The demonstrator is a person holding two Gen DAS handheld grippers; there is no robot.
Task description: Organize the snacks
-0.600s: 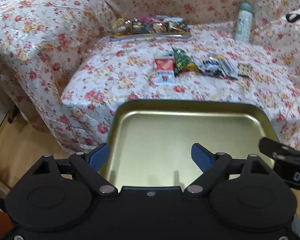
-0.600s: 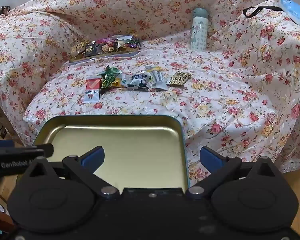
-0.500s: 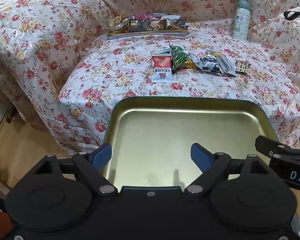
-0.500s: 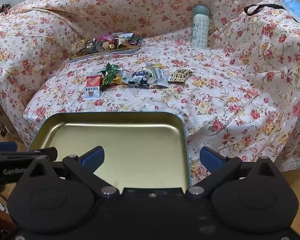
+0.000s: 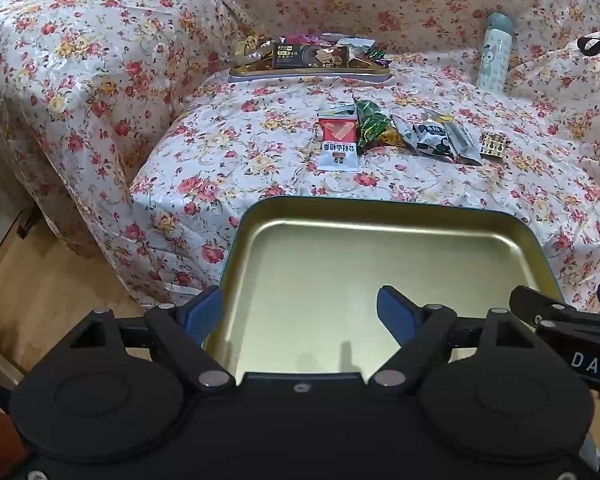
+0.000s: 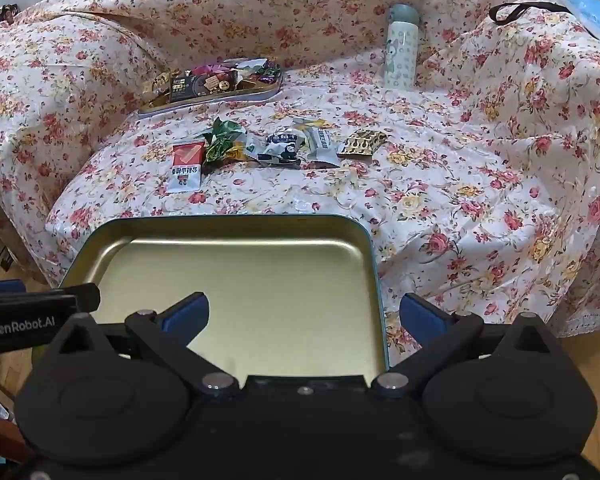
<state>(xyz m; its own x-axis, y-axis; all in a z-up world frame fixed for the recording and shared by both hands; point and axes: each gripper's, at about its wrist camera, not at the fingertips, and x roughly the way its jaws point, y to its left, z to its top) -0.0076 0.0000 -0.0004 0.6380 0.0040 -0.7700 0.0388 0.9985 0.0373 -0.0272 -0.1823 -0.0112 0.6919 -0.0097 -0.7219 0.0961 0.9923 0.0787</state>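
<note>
A gold tin tray [image 5: 380, 276] with a teal rim is held between both grippers, above the sofa's front edge; it also shows in the right wrist view [image 6: 240, 280]. My left gripper [image 5: 300, 312] straddles its left near corner, jaws wide apart. My right gripper [image 6: 304, 314] straddles its right near corner, jaws wide apart. Loose snacks lie in a row on the seat: a red-and-white packet [image 5: 337, 143] [image 6: 186, 167], a green wrapper [image 5: 372, 126] [image 6: 222, 140], a black-and-white packet [image 5: 434, 138] [image 6: 282, 146] and a gold patterned packet [image 5: 495, 144] [image 6: 365, 142].
A second tin [image 5: 308, 74] [image 6: 216, 94] full of snacks sits at the back of the seat. A pale bottle [image 5: 494, 56] [image 6: 400, 46] stands against the backrest. The sofa has a floral cover [image 5: 80, 60]. Wood floor [image 5: 40, 280] lies at the left.
Both grippers and the tray have moved forward toward the sofa seat; the snacks appear lower and nearer in both views.
</note>
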